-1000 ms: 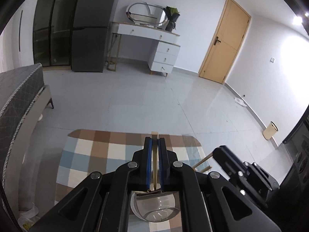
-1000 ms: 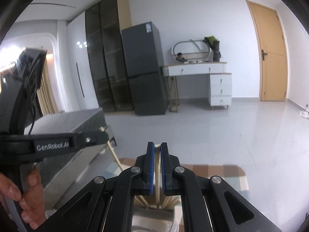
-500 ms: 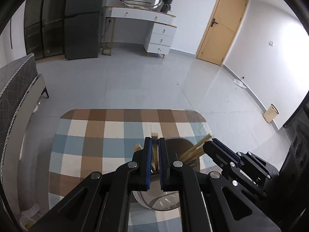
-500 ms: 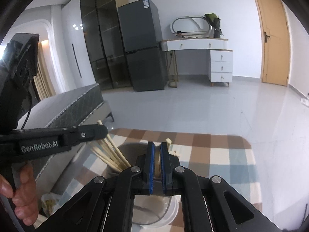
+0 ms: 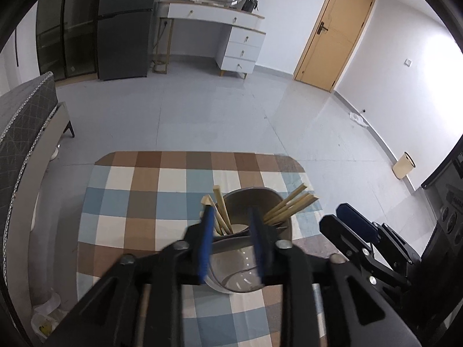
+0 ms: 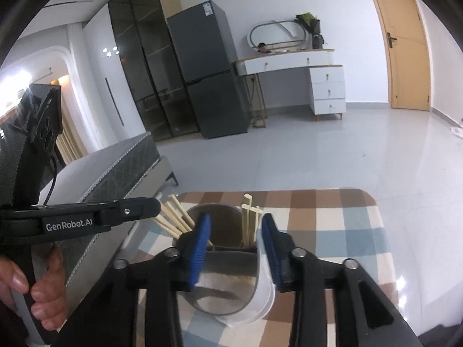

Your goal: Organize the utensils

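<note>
A grey round utensil holder [image 5: 254, 202] with a divider stands on the checked tablecloth [image 5: 144, 196]. Wooden chopsticks lean in it as a left bundle [image 5: 220, 211] and a right bundle [image 5: 292, 204]. My left gripper [image 5: 231, 222] hangs just above the holder, its jaws opening; the left bundle rises between the blue pads [image 5: 206, 231], untouched. In the right wrist view my right gripper [image 6: 235, 225] is over the same holder [image 6: 220, 260], jaws opening too, with a few chopsticks [image 6: 249, 222] standing free between them. The left gripper [image 6: 130, 208] shows there too, held by a hand [image 6: 43, 289].
The table's far edge and rounded corners [image 5: 292, 162] drop to a grey tiled floor. A grey bed [image 5: 23, 133] flanks the table's left side. Far off stand a dark fridge [image 6: 202, 69], a white dressing table [image 5: 231, 29], a wooden door [image 5: 332, 37] and a small bin [image 5: 403, 165].
Both grippers were shut on a chopstick and now stand apart; those chopsticks rest in the holder. Both views have tipped down toward the table, and the right gripper has sunk.
</note>
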